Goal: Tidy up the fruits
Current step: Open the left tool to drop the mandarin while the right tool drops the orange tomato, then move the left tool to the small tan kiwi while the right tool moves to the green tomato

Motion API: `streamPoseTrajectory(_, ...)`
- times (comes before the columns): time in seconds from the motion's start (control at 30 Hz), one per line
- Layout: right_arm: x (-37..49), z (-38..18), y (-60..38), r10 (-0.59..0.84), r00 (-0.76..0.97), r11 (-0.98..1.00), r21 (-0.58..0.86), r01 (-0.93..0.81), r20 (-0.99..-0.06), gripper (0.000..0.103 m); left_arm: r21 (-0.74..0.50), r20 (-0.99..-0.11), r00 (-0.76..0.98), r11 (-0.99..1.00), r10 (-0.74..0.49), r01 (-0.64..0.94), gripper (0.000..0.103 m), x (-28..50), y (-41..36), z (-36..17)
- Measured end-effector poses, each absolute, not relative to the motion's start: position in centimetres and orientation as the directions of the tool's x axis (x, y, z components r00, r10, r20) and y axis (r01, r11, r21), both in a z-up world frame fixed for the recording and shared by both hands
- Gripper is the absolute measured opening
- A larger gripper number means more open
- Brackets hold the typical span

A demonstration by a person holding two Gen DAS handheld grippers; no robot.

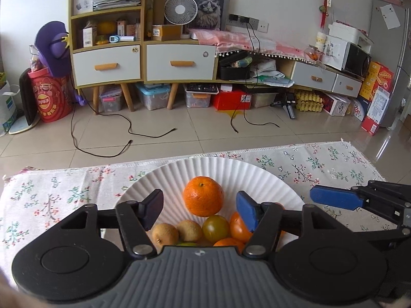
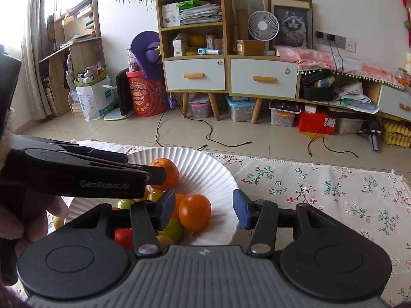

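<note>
fruit on the plate, both grippers let go

the paper plate (image 1: 213, 169) sits on the flowered cloth (image 1: 64, 192) and holds the pile of fruit. the left gripper (image 1: 200, 209) hangs over the plate with its jaws apart; the big orange (image 1: 203, 196) lies on the plate between and beyond its fingers, and the pads do not press it. the right gripper (image 2: 204, 209) also stands with jaws apart over the plate's near edge, an orange tomato (image 2: 194, 211) lying between its fingers, untouched as far as i can see.

the step in hand looks like the release after setting fruit down. to do it well, i judge each gripper should lift straight back and up with jaws wide, so no finger nudges the round fruit and sends it rolling off the shallow rim. the two tools are close together, so drawing them away one at a time seems safer.

counted from both views: one plate, one big orange, two brown kiwis (image 1: 165, 233), at least two orange tomatoes, one red tomato (image 2: 123, 237), and several yellow-green ones, partly hidden, so their number is unclear.
</note>
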State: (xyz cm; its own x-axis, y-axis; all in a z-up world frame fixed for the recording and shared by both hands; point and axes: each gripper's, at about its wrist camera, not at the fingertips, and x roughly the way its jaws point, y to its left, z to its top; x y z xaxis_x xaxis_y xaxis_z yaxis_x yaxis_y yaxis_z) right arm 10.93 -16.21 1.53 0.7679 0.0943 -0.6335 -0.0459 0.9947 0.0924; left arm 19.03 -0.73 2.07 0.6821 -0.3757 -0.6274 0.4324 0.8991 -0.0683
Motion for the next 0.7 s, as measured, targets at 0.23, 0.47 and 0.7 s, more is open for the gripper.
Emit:
streamPoseTrajectory(0.23, 9.8, 2.2, -15.5, 0.103, 0.764, 0.994, 0.089, -0.059, -0.637, 0.055, -0.050, -0.625, 0.697, 0.909, -0.352, 0.414, 0.070, 17.4, 1.2, 2.5)
streamPoseTrajectory(0.47, 8.6, 2.3, -14.6, 0.097, 0.757, 0.995, 0.085, -0.055, -0.646, 0.060, -0.060, -0.628, 0.707, 0.925, -0.327, 0.375, 0.079, 15.8, 3.3, 2.5)
streamPoseTrajectory(0.7, 7.2, 2.5, -13.7, 0.106, 0.757, 0.994, 0.097, -0.057, -0.645, 0.064, -0.066, -0.632, 0.714, 0.938, -0.302, 0.339, 0.083, 14.3, 5.5, 2.3)
